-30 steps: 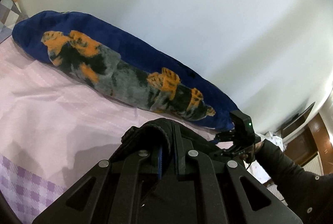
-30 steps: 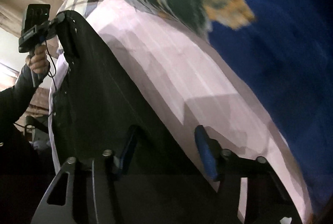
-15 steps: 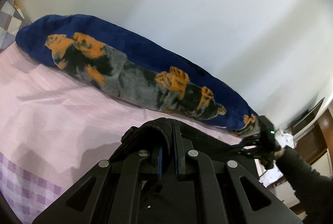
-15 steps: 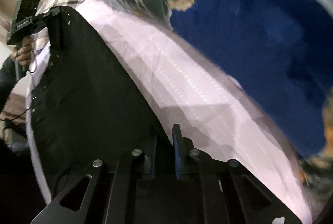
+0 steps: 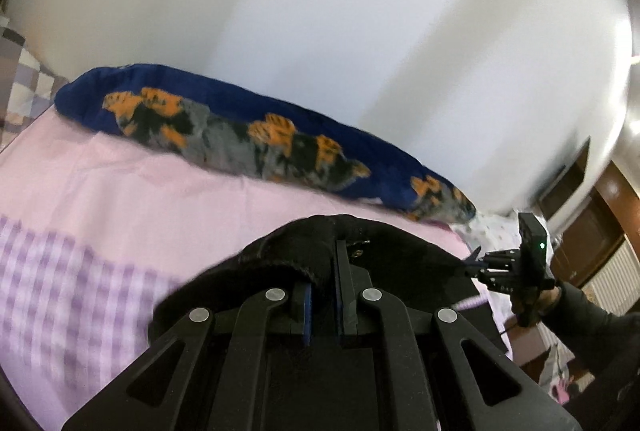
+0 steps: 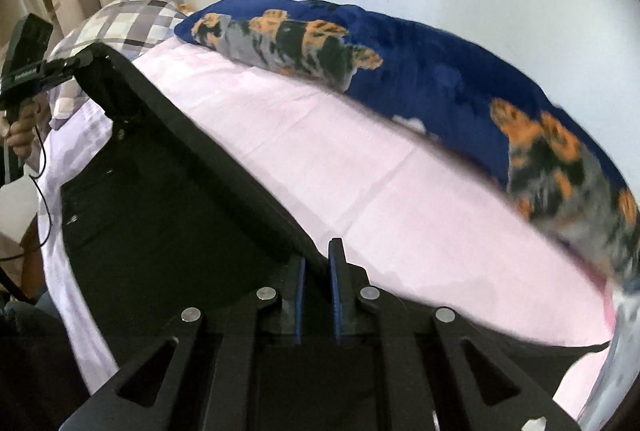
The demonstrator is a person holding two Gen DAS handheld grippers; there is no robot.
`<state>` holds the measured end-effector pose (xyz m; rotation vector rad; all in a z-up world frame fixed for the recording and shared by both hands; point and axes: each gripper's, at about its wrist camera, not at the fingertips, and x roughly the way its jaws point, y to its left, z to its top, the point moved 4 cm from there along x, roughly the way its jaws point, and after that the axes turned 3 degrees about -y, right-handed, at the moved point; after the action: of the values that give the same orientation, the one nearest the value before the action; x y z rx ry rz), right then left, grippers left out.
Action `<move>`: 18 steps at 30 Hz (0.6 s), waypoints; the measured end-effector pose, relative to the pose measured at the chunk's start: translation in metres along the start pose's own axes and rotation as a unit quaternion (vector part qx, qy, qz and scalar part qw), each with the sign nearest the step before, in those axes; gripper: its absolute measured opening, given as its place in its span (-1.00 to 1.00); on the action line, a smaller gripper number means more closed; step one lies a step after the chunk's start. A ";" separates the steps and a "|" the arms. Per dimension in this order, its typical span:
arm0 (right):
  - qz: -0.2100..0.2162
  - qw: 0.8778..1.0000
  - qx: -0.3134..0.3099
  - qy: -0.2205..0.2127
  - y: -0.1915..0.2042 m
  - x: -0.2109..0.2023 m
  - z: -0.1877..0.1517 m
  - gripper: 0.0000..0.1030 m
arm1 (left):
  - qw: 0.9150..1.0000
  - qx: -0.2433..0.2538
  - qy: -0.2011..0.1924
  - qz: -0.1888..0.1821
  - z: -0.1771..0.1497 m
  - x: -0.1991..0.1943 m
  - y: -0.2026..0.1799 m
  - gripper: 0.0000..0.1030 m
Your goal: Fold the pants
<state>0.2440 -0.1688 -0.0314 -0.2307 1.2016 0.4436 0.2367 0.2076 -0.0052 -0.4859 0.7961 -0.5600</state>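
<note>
The black pants hang stretched between my two grippers above the pink bed sheet. My left gripper is shut on one corner of the waistband, which bunches over its fingers. My right gripper is shut on the other corner; the taut edge of the pants runs from it up to the left gripper, seen far left. The right gripper also shows in the left wrist view at the right, pinching the fabric.
A blue blanket with orange and grey print lies along the white wall at the far side of the bed. A checked pillow sits by the curtains. Dark wooden furniture stands beyond the bed's end.
The right gripper shut on the pants' edge. Both grippers then lifted and pulled apart, drawing the waistband taut above the sheet.
</note>
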 end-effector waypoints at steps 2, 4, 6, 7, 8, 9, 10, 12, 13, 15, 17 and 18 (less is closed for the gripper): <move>0.002 1.000 0.015 0.002 0.010 -0.006 -0.022 -0.85 | 1.000 0.005 0.009 0.002 -0.019 -0.015 -0.005 -0.82; 0.003 1.000 0.023 0.008 0.022 -0.007 -0.041 -0.86 | 1.000 0.003 0.024 0.005 -0.039 -0.026 -0.006 -0.81; 0.010 0.999 0.042 0.022 0.029 -0.003 -0.063 -0.86 | 0.999 0.010 0.042 0.014 -0.060 -0.033 -0.007 -0.79; 0.011 0.999 0.046 0.026 0.031 -0.001 -0.072 -0.86 | 0.998 0.013 0.056 0.021 -0.072 -0.034 -0.006 -0.79; 0.012 0.998 0.050 0.032 0.034 0.002 -0.081 -0.86 | 0.997 0.015 0.069 0.026 -0.083 -0.035 -0.006 -0.79; 0.011 0.998 0.052 0.036 0.037 0.004 -0.088 -0.86 | 0.996 0.020 0.083 0.031 -0.094 -0.035 -0.005 -0.79; 0.010 0.998 0.054 0.041 0.039 0.006 -0.095 -0.86 | 0.994 0.028 0.098 0.038 -0.107 -0.035 -0.005 -0.79; 0.010 0.997 0.058 0.051 0.042 0.013 -0.105 -0.86 | 0.990 0.041 0.125 0.054 -0.126 -0.032 -0.004 -0.79; 0.010 0.997 0.060 0.054 0.042 0.015 -0.108 -0.86 | 0.988 0.050 0.134 0.061 -0.134 -0.032 -0.004 -0.79; 0.006 0.996 0.059 0.061 0.045 0.019 -0.114 -0.86 | 0.982 0.070 0.155 0.081 -0.151 -0.028 -0.004 -0.79; -0.005 0.996 0.055 0.065 0.047 0.023 -0.118 -0.86 | 0.979 0.083 0.163 0.093 -0.161 -0.028 -0.004 -0.76; -0.009 0.996 0.055 0.066 0.048 0.024 -0.118 -0.86 | 0.978 0.089 0.161 0.100 -0.162 -0.030 -0.005 -0.74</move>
<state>0.1292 -0.1684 -0.0924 -0.1781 1.3472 0.3491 0.0930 0.1910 -0.0845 -0.1466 1.0790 -0.5228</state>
